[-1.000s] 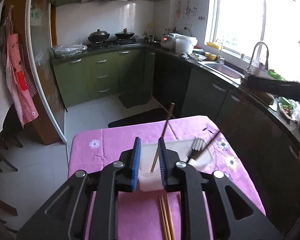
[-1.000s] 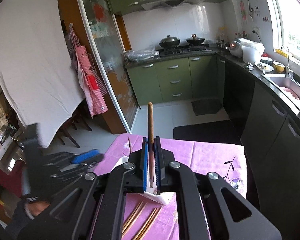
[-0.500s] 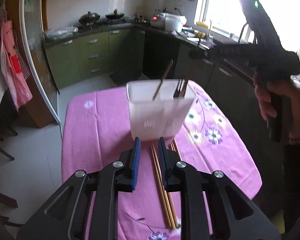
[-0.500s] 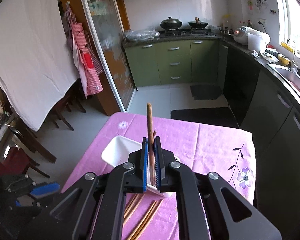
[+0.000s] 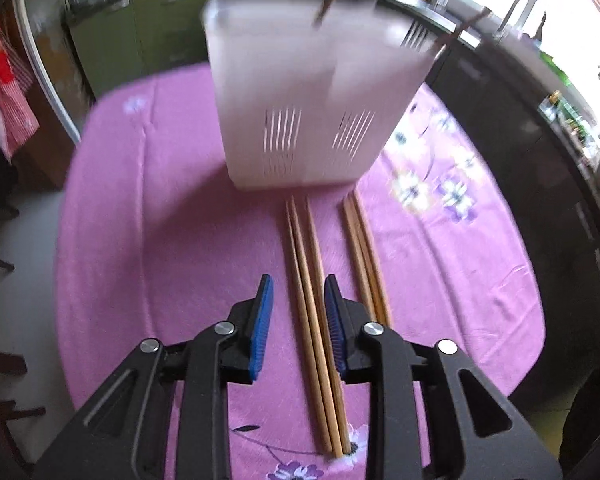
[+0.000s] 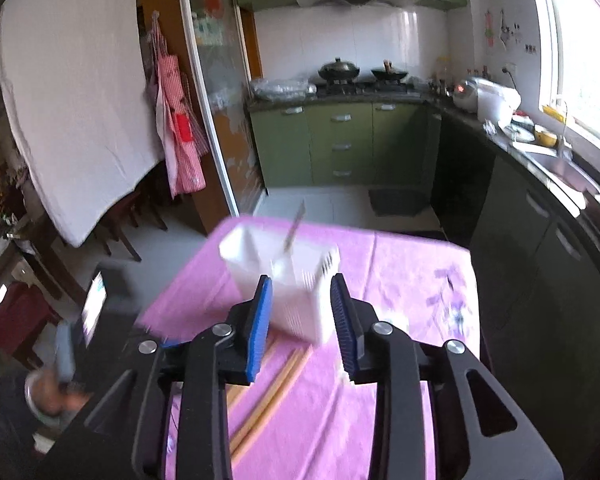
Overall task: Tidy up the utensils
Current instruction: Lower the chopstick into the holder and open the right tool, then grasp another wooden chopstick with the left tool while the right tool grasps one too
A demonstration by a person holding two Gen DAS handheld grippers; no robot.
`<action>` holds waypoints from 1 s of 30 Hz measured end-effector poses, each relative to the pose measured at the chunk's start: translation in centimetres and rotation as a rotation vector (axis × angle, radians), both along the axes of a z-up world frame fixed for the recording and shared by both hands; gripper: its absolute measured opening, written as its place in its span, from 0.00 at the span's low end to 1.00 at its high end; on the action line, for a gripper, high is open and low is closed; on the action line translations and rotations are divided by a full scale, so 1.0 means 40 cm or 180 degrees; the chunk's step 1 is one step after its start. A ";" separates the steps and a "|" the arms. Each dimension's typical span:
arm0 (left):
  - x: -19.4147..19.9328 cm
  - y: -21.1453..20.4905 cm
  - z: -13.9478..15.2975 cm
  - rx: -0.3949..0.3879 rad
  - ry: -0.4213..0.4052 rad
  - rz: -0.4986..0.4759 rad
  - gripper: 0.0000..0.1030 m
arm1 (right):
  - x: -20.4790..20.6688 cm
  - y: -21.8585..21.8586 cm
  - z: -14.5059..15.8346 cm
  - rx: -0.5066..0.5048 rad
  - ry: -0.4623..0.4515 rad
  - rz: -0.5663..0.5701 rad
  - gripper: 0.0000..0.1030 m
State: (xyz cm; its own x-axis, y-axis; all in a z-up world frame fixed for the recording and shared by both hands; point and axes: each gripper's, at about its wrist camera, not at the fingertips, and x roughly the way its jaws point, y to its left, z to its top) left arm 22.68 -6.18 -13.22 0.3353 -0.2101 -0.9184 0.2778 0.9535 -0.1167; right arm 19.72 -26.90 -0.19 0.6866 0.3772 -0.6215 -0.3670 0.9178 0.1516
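Note:
A white slotted utensil holder (image 5: 308, 92) stands on the pink tablecloth (image 5: 148, 220), with a dark chopstick and a fork sticking out of its top. Several wooden chopsticks (image 5: 312, 276) lie on the cloth in front of it, a second bundle (image 5: 364, 256) to their right. My left gripper (image 5: 296, 304) is open, low over the cloth, its blue pads on either side of the left bundle. My right gripper (image 6: 302, 304) is open and empty, above and in front of the holder (image 6: 288, 280). Chopsticks (image 6: 276, 388) lie below it.
The table's left edge (image 5: 60, 240) drops to the tiled floor. Green kitchen cabinets (image 6: 340, 144) and a dark counter with a sink (image 6: 556, 164) lie beyond. Chairs (image 6: 120, 224) stand at the left.
My right gripper has opened and let go of the dark chopstick, which now stands in the holder, and has drawn back. My left gripper has dropped down over the chopsticks on the cloth.

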 end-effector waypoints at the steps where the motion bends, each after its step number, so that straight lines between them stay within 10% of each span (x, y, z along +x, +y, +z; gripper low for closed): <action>1: 0.014 -0.004 -0.023 0.0002 0.0098 0.0019 0.24 | -0.011 -0.011 -0.034 -0.0002 0.0091 -0.0001 0.30; 12: 0.089 -0.032 -0.113 0.0286 0.0331 0.0100 0.18 | 0.002 -0.088 -0.289 0.0136 0.0789 -0.0069 0.30; 30: 0.124 -0.060 -0.146 0.0503 0.0396 0.0206 0.07 | 0.036 -0.028 -0.333 0.0018 0.0973 0.0078 0.35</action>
State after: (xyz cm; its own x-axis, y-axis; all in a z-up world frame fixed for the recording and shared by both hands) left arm 27.66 -8.59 -19.06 0.2253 -0.0417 -0.9734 0.2081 0.9781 0.0063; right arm 21.15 -28.03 -13.51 0.4589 0.3953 -0.7957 -0.3255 0.9081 0.2634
